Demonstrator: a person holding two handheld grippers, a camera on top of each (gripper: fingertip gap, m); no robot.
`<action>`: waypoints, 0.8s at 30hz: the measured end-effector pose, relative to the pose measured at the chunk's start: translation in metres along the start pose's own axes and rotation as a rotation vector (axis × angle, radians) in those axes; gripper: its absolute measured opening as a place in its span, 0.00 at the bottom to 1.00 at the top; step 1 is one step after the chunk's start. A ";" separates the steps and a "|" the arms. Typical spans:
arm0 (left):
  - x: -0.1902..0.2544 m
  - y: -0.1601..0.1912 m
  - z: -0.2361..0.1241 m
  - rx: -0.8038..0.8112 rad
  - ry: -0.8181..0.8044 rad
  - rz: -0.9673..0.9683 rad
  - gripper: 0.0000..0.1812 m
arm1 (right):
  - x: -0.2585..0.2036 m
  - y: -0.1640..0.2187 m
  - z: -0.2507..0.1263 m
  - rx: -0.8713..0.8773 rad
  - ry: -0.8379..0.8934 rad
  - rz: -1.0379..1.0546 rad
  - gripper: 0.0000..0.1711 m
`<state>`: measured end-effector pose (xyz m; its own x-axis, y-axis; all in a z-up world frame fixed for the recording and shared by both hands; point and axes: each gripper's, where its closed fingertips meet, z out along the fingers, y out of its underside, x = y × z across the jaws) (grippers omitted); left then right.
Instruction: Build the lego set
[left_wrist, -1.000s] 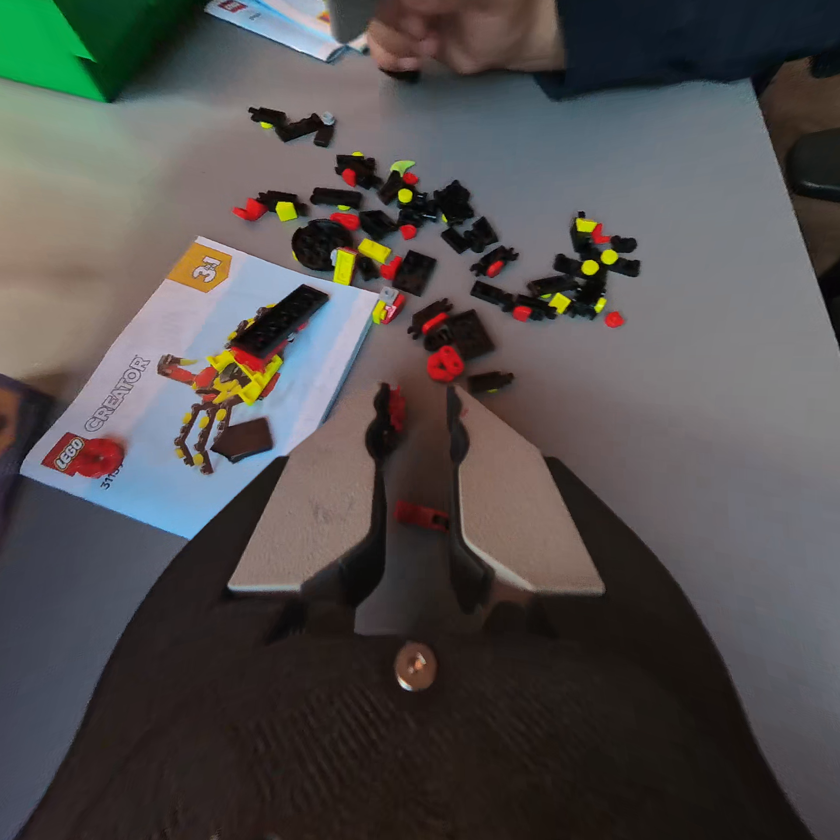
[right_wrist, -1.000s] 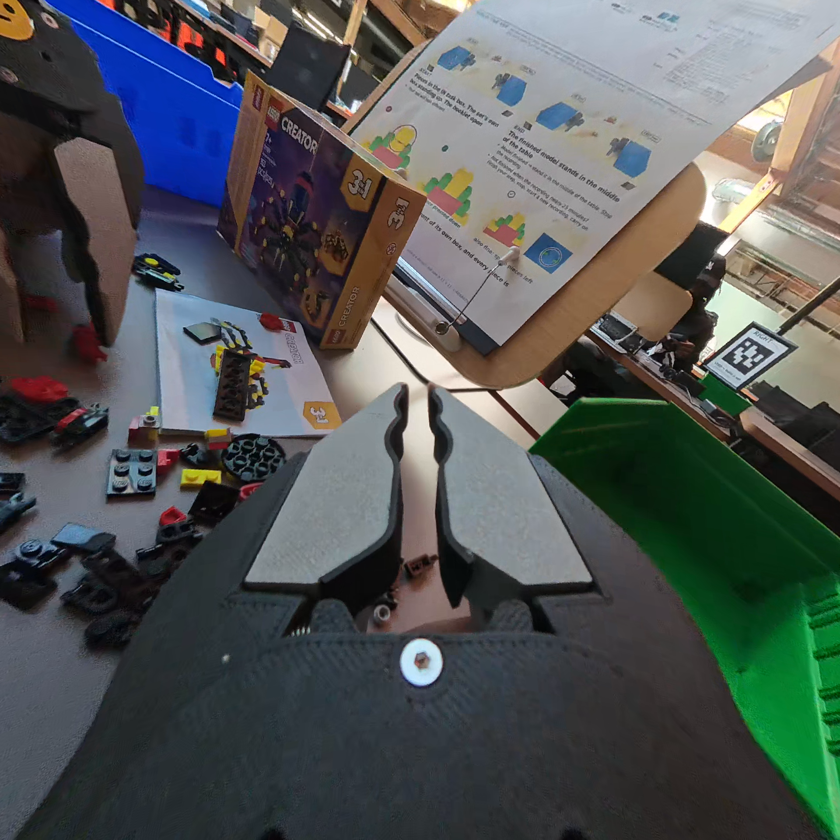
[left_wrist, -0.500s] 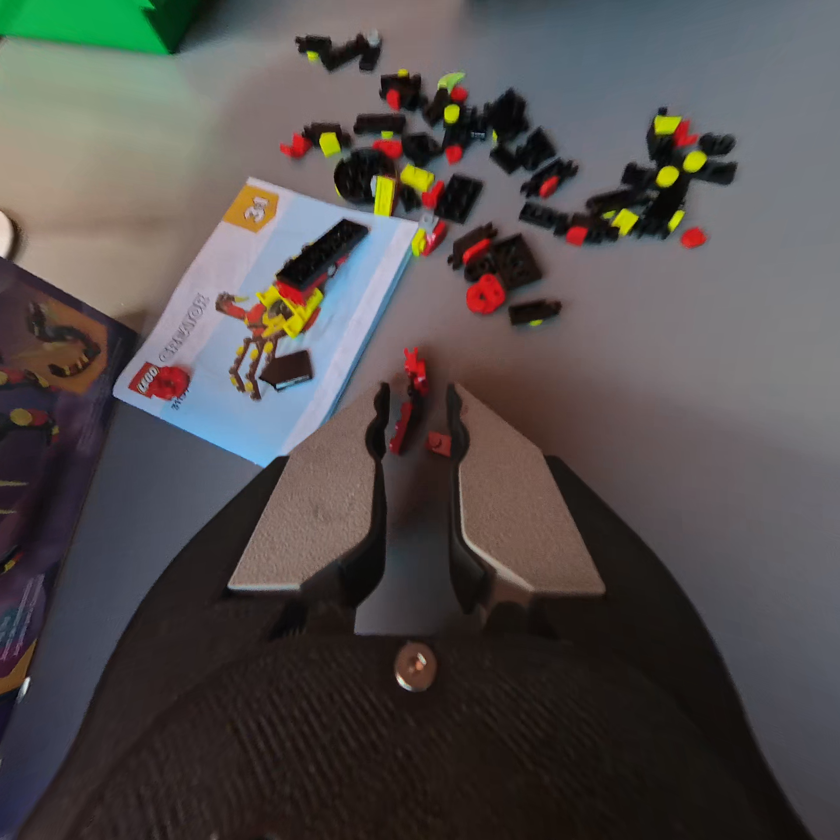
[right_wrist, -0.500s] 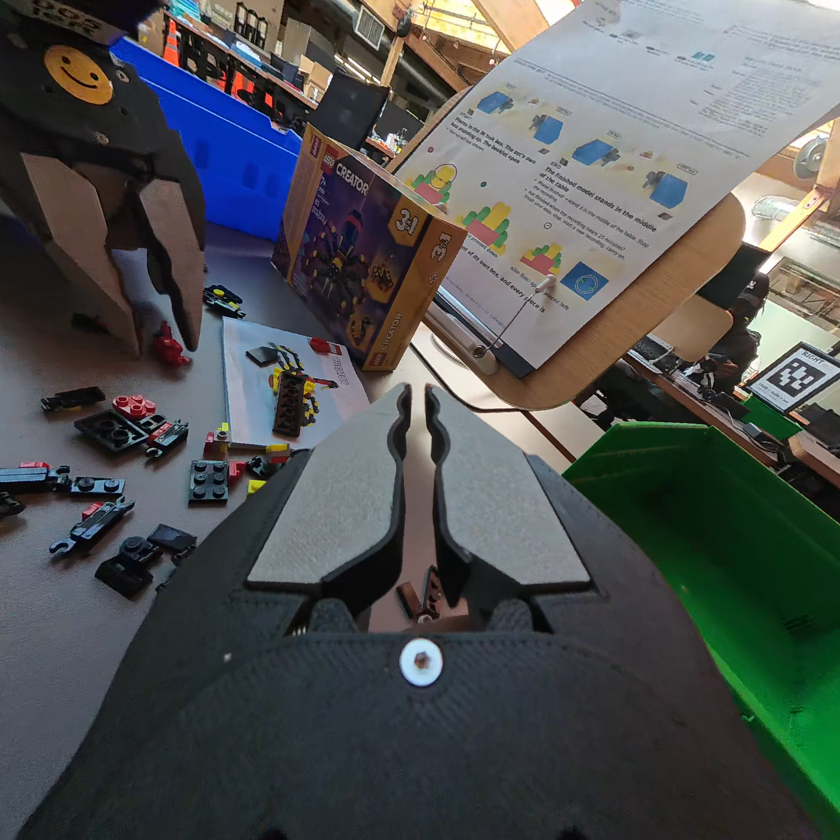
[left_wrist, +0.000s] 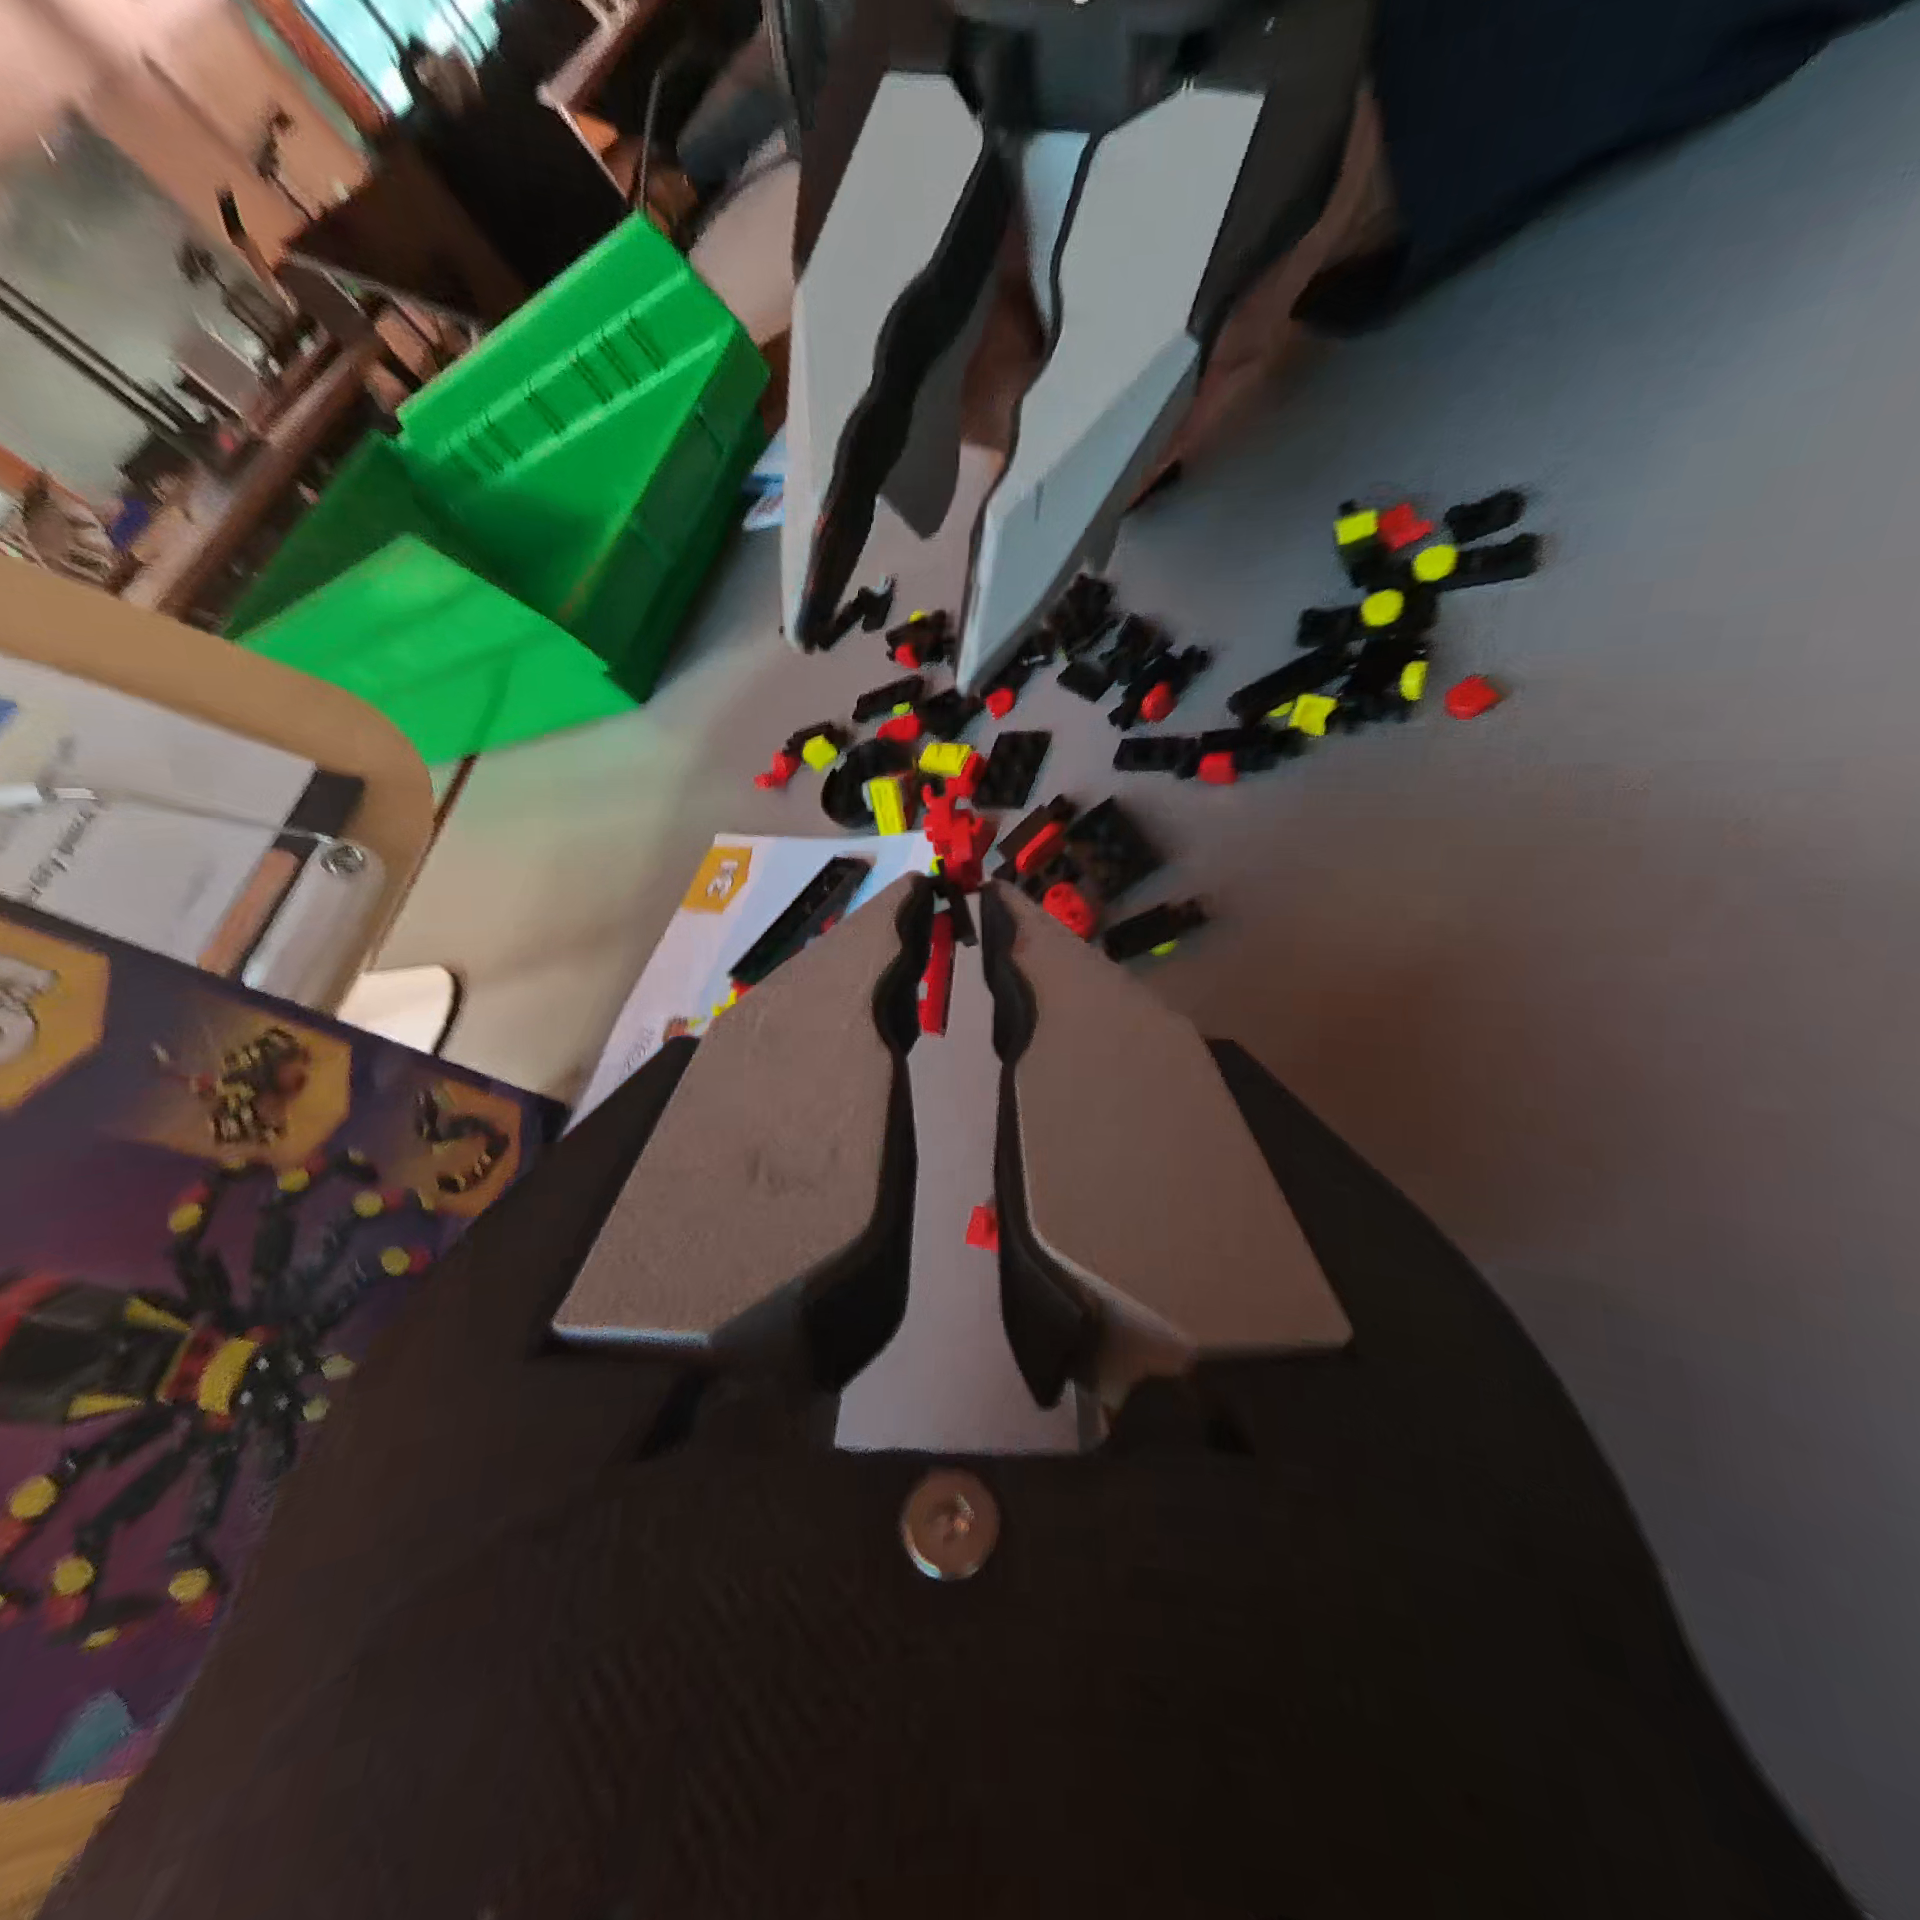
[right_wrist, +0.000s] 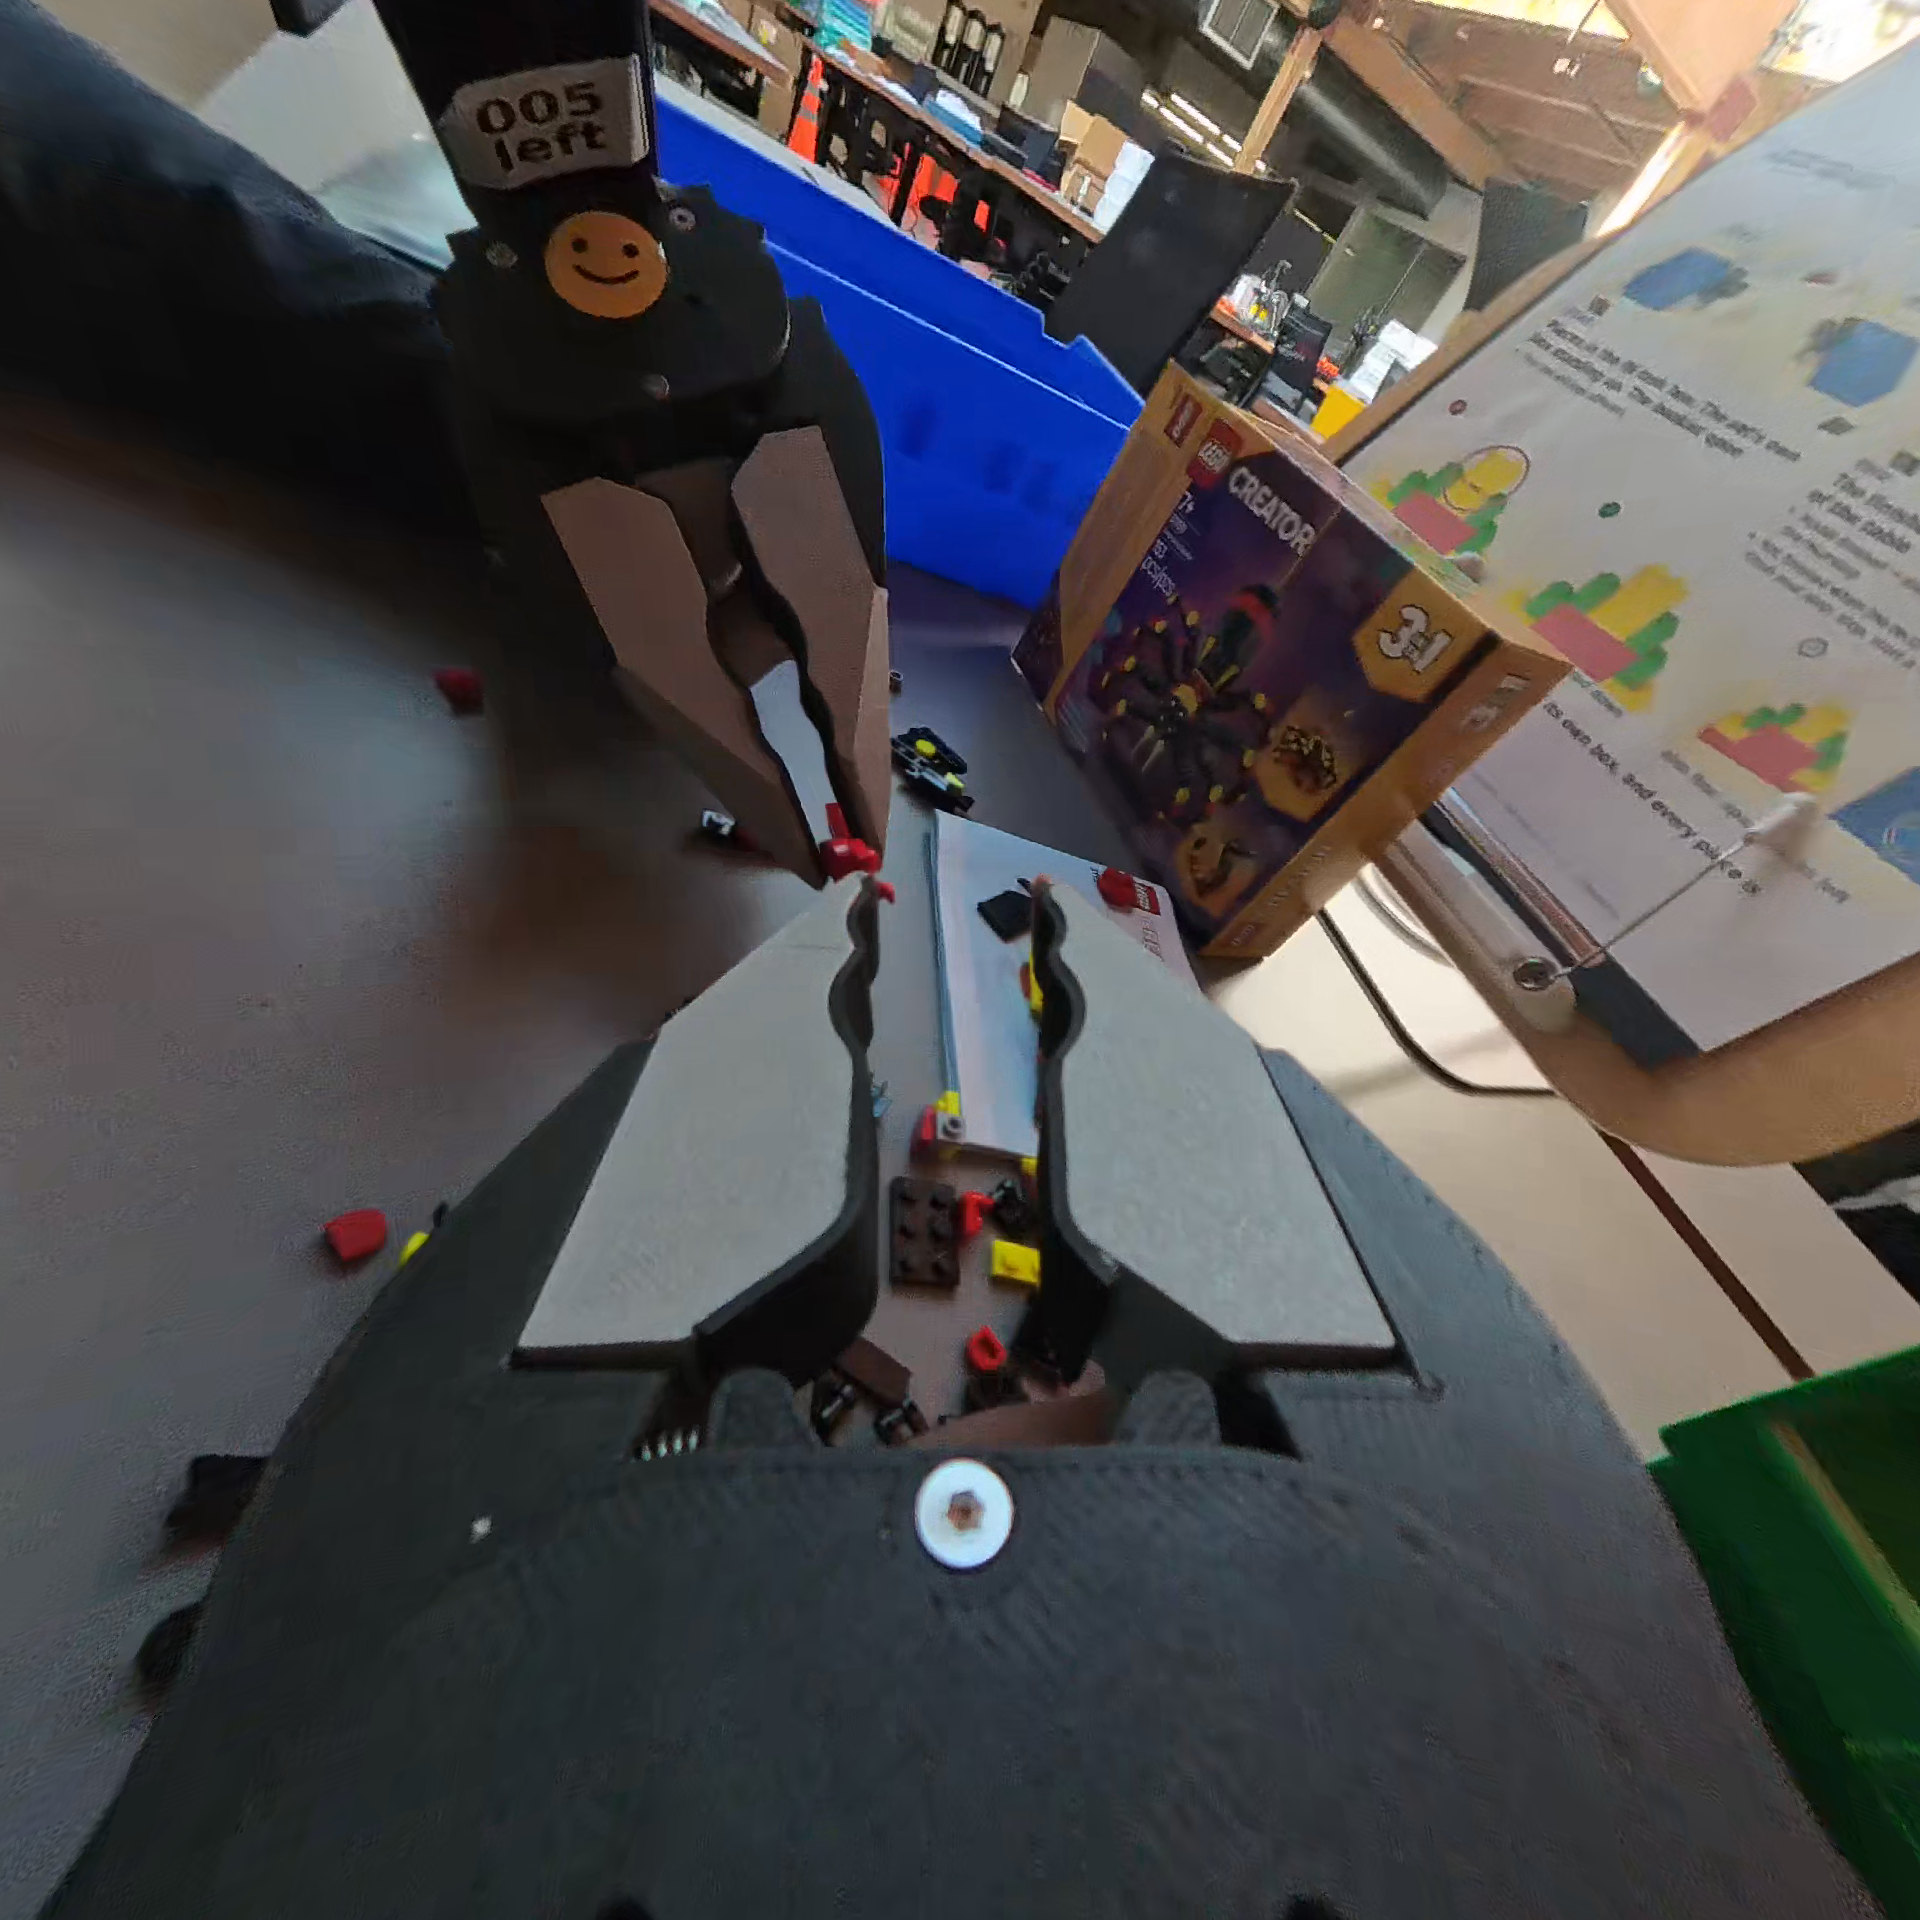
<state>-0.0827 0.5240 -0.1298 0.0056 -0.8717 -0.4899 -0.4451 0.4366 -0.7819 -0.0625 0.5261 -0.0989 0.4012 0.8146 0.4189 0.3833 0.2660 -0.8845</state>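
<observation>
Left gripper (left_wrist: 948, 906) pinches a red lego piece (left_wrist: 940, 966); right gripper (right_wrist: 951, 899) parted, empty. Loose bricks (left_wrist: 1143, 675) scattered mid-frame on grey table (left_wrist: 1558, 1039); green bin (left_wrist: 520, 520) upper left, workshop behind.

right claw (right_wrist: 951, 894) opened, left claw (left_wrist: 948, 909) lifted red piece (left_wrist: 940, 971)

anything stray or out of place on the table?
Mostly normal loose-brick clutter, but a few bricks sit apart from the main pile: a small red brick lies alone beyond the left tongs, and another red brick sits off beside the right tongs. Nothing looks damaged.
</observation>
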 end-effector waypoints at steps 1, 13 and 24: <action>0.002 -0.003 0.000 0.012 -0.015 0.027 0.03 | -0.007 -0.002 0.002 -0.001 -0.008 -0.022 0.15; 0.004 -0.020 -0.002 0.055 -0.144 0.215 0.03 | -0.025 -0.001 0.011 -0.053 0.084 -0.320 0.04; -0.015 -0.014 -0.008 0.067 -0.190 0.115 0.01 | -0.029 0.001 0.011 -0.114 0.141 -0.547 0.04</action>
<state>-0.0836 0.5289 -0.1087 0.1295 -0.7608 -0.6359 -0.3920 0.5498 -0.7376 -0.0828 0.5085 -0.1142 0.2229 0.4955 0.8395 0.6505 0.5658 -0.5067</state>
